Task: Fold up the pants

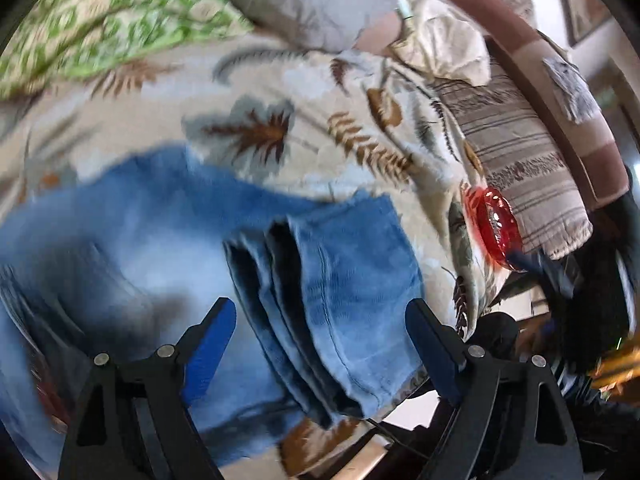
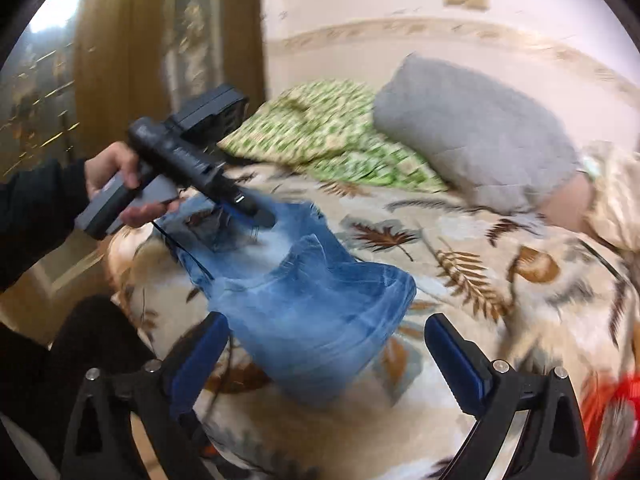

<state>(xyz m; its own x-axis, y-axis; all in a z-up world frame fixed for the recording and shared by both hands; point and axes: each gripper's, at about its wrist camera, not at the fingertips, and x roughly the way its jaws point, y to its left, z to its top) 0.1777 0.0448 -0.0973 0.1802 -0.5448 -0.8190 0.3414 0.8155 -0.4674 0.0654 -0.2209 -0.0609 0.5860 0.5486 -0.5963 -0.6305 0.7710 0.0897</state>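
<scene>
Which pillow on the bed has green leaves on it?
The green-patterned pillow, lying flat beside the plain grey pillow, which has no pattern. The striped cushion is brown and beige.

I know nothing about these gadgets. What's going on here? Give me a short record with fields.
setting: a bed with a leaf-print bedspread
garment: blue jeans, lying bunched on the bedspread
left gripper: open, over the jeans' stacked layers, gripping nothing
right gripper: open, near the jeans' edge, gripping nothing
nearby: green patterned pillow, grey pillow, striped cloth, shiny red object
fold: unfinished
</scene>
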